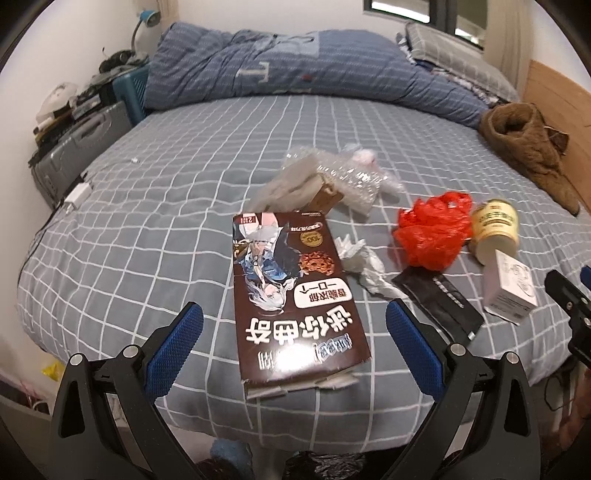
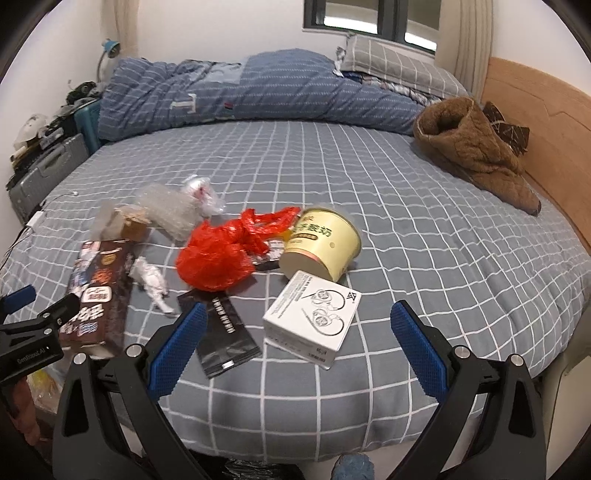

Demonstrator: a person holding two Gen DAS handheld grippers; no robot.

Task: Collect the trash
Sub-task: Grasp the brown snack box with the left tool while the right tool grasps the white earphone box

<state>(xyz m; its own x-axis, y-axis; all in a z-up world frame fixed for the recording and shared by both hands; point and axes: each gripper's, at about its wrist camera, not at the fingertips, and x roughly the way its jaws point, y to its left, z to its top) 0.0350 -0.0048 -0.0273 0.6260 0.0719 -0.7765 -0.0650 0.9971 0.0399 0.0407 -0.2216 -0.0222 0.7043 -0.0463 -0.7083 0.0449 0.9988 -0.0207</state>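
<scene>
Since the trash lies scattered on the bed, we hold left gripper and right gripper wide, empty, straddling the cookie box and white carton.

Lighting is even, moderately bright and indoor, with only soft, faint shadows under the clutter on the bed; the window behind the bed is dark. Both views show strong fisheye bending, with black corners beyond the bed's edges. Detail is slightly soft throughout, without notable glare.
</scene>
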